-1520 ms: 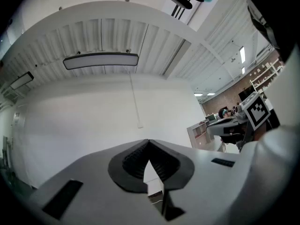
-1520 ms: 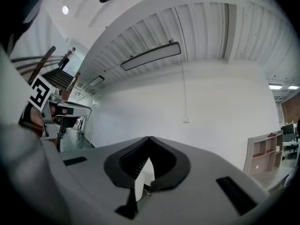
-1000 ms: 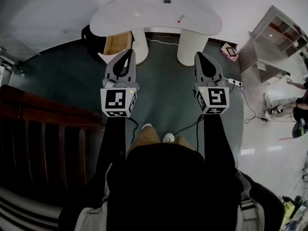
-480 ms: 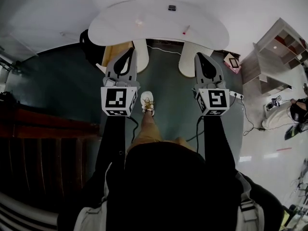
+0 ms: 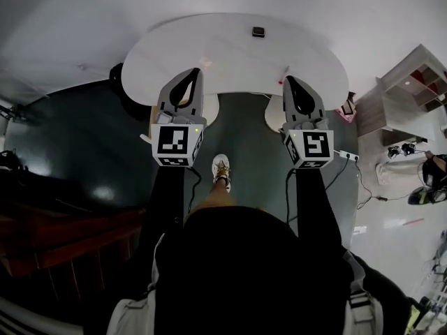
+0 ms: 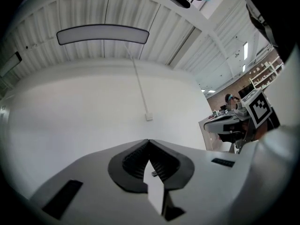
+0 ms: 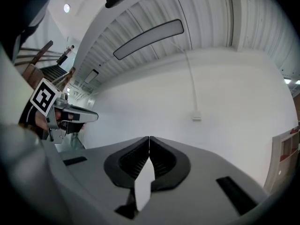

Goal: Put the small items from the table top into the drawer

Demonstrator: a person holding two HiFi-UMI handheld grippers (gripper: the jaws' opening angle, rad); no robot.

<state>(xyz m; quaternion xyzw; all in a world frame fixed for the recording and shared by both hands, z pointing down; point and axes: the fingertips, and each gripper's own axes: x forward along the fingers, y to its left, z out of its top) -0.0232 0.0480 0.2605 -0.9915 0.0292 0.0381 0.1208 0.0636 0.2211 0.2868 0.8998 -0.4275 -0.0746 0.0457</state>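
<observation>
A white kidney-shaped table (image 5: 230, 51) lies ahead in the head view. Three small items sit on it: a dark square one (image 5: 258, 31) at the far edge, a pale pink one (image 5: 204, 61) and a thin red one (image 5: 285, 69). My left gripper (image 5: 194, 72) is shut and empty, its tips over the table's near edge close to the pink item. My right gripper (image 5: 288, 79) is also shut and empty, just before the red item. The left gripper view shows shut jaws with the dark item (image 6: 153, 174) in the gap below them. The drawer is hidden behind my left gripper.
White ribbed table legs (image 5: 274, 114) stand under the top. A power strip with cables (image 5: 347, 156) lies on the floor to the right, with a shelf unit (image 5: 405, 82) beyond. Dark wooden stairs (image 5: 56, 236) fill the lower left. My shoe (image 5: 221, 167) is between the grippers.
Both grippers have moved forward together toward the table, which now looks larger and nearer. Their tips now overlap its near edge. The wooden drawer under the left side has gone behind my left gripper.
</observation>
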